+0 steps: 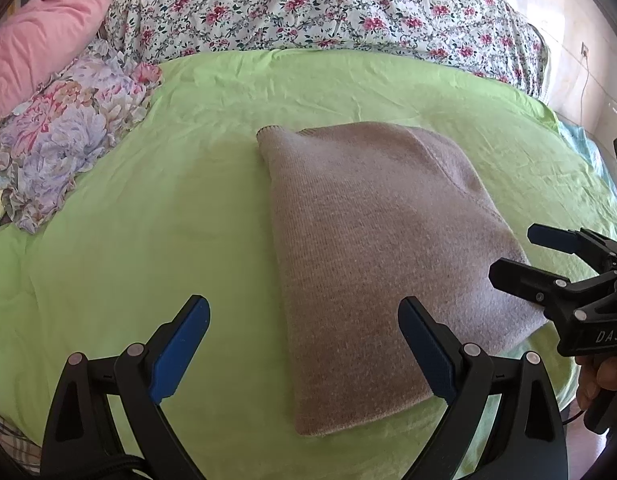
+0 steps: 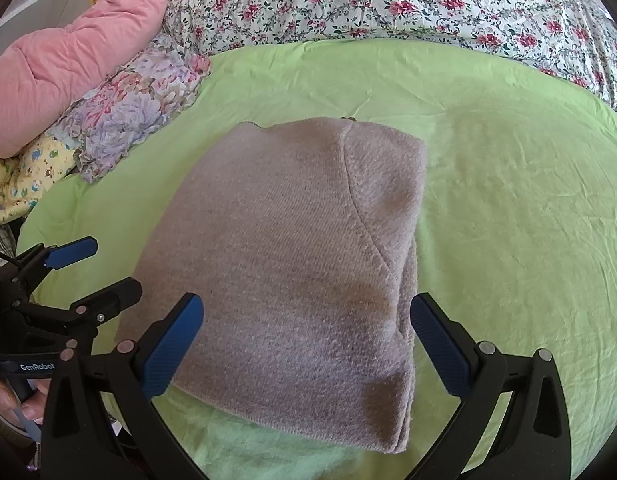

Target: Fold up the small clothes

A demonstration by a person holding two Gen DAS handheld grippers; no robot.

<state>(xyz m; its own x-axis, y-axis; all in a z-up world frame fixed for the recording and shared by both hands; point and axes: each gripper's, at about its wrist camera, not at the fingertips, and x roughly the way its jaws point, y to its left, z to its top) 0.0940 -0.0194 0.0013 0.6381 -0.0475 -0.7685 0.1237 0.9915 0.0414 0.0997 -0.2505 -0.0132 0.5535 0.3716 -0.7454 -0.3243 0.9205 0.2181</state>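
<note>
A folded beige-mauve knit garment (image 1: 372, 248) lies flat on the green sheet (image 1: 148, 208), a compact rectangle with a curved seam near its far right corner. My left gripper (image 1: 304, 344) hovers open over its near left edge, nothing between the blue pads. In the right wrist view the same garment (image 2: 292, 264) fills the middle, and my right gripper (image 2: 308, 344) stands open above its near edge, touching nothing. The right gripper (image 1: 520, 256) also shows at the right of the left wrist view; the left gripper (image 2: 104, 268) shows at the left of the right wrist view.
A floral quilt (image 1: 308, 4) is bunched along the far side of the bed. A pink duvet (image 1: 40, 36) and a flowered pillow (image 1: 68, 136) lie at the far left. A hand (image 1: 600, 380) grips the right tool. Bare green sheet (image 2: 508, 200) spreads right of the garment.
</note>
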